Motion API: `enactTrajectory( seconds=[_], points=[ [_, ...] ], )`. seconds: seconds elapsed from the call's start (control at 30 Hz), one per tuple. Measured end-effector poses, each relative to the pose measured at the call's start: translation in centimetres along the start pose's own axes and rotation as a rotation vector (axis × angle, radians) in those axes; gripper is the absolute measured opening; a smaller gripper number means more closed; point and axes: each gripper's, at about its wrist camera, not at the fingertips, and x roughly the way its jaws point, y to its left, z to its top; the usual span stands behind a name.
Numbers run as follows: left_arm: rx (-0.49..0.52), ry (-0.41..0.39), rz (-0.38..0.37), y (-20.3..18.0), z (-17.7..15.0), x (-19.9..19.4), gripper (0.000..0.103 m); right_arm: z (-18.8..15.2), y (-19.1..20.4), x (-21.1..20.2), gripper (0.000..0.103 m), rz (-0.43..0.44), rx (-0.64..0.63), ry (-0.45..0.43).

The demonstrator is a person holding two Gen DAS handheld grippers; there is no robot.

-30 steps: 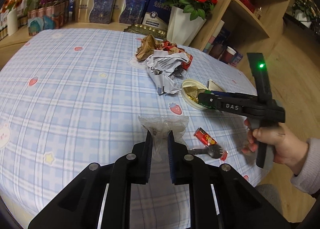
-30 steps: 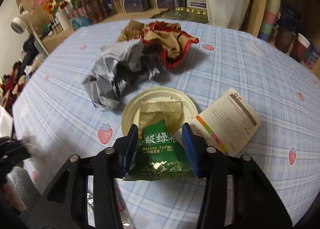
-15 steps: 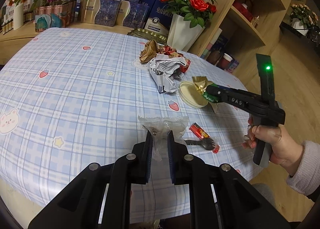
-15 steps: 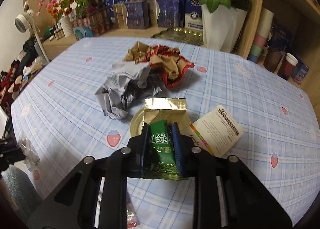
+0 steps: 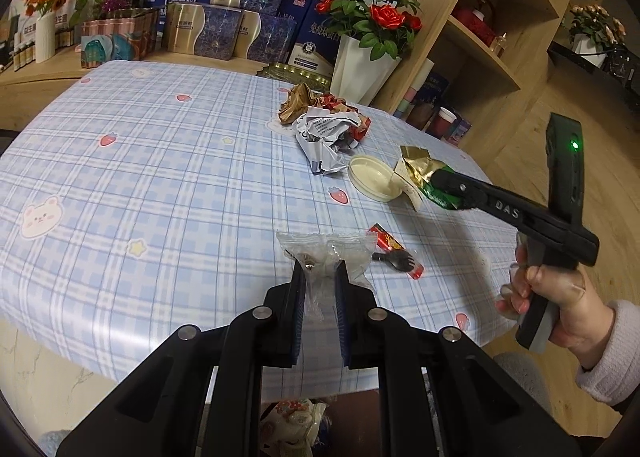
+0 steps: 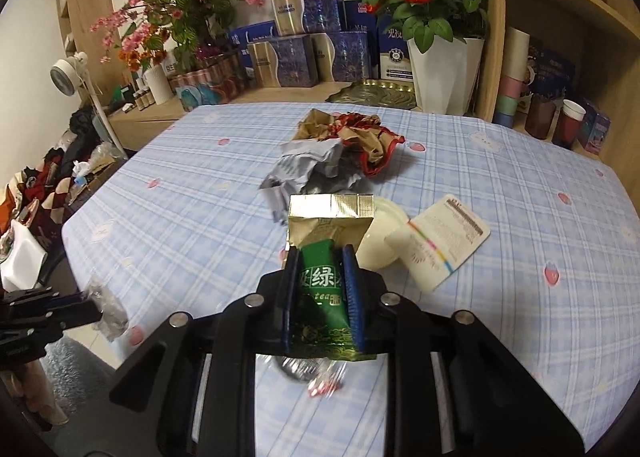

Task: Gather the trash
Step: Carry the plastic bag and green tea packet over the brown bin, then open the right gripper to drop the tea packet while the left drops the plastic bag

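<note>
— Trash in both grippers, as I see it. The left gripper [image 5: 320, 273] has its jaws clenched on a clear plastic bag [image 5: 326, 253], held off the counter [image 5: 160, 177] at its near edge.

— And the other one?

— The right gripper [image 6: 322, 261] is grasping a green tea packet [image 6: 324, 269] with a gold top, jaws pressed to its sides, lifted just above the cream lid [image 6: 380, 233].

— What's left lying there?

— A white card [image 6: 444, 237] touching the lid on its right, a crumpled grey paper [image 5: 324, 137] just behind the lid, and a red-and-brown wrapper [image 6: 360, 137] beyond that. Nearer than the lid, a red wrapper with a dark spoon [image 5: 394, 255].
</note>
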Motion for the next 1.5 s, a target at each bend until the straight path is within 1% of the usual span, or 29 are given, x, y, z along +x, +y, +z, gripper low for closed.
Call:
enactTrajectory(
  seconds=[0.27,0.57,0.7,0.93,1.17,1.3,1.5],
  points=[
    [0.002,-0.015,0.020,0.4,-1.7,-2.5,0.014,-3.8,2.0,-3.3,0.024,0.050,0.033,-0.014],
    [-0.009,-0.023,0.036,0.7,-4.4,-4.7,0.014,-8.0,4.2,-5.5,0.024,0.103,0.064,-0.011],
    [-0.019,-0.021,0.038,0.9,-5.6,-5.3,0.014,-10.4,5.7,-6.1,0.024,0.126,0.048,0.004],
    [-0.018,-0.023,0.044,0.9,-7.7,-6.3,0.014,-14.8,8.7,-5.6,0.024,0.166,0.004,0.079],
    [-0.018,-0.023,0.049,1.0,-9.6,-6.9,0.014,-18.9,10.7,-3.6,0.024,0.185,-0.020,0.189],
    [-0.014,-0.020,0.053,1.0,-10.5,-6.6,0.014,-20.3,11.2,-2.0,0.024,0.194,-0.029,0.259],
    [-0.015,-0.019,0.050,1.2,-11.3,-6.3,0.014,-21.3,11.7,-0.6,0.024,0.195,-0.048,0.323]
  ],
)
